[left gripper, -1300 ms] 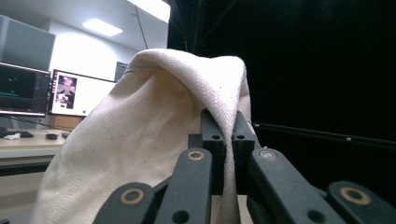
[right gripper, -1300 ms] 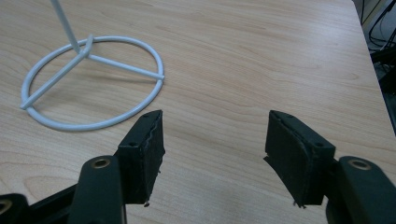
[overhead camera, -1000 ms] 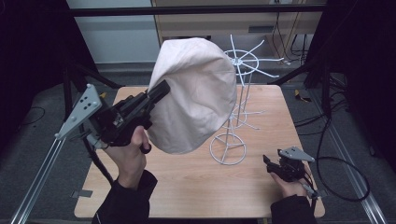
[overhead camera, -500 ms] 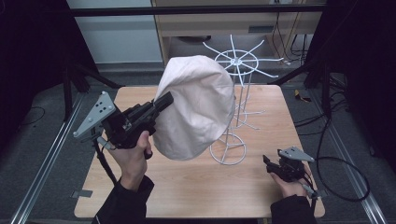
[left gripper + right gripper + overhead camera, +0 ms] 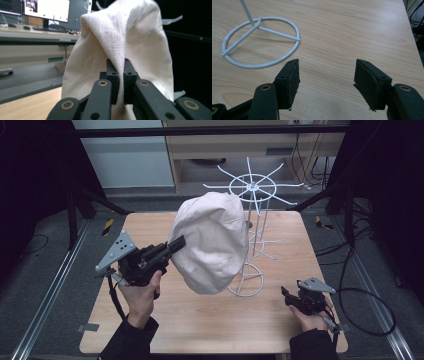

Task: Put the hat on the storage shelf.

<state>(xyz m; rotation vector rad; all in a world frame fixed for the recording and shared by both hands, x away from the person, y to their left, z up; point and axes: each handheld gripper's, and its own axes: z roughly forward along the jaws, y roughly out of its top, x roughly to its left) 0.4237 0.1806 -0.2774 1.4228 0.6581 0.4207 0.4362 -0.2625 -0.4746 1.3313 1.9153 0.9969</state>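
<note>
The white cap (image 5: 212, 242) is pinched by its fabric edge between the clenched jaws of the left gripper (image 5: 176, 243), which have just eased slightly, and is held above the table (image 5: 200, 320). The wire stand (image 5: 252, 220) rises at the cap's three o'clock. The right gripper (image 5: 289, 296), at five o'clock, is kept spread wide with nothing between its jaws.

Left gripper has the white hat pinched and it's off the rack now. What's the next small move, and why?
Probably lower the hat onto the bare table in front of the rack before letting go. The left gripper is shut on a fold of its fabric and the hat hangs in the air, apart from the rack's top ring. The right gripper rests open near the rack's base, out of the way.
</note>
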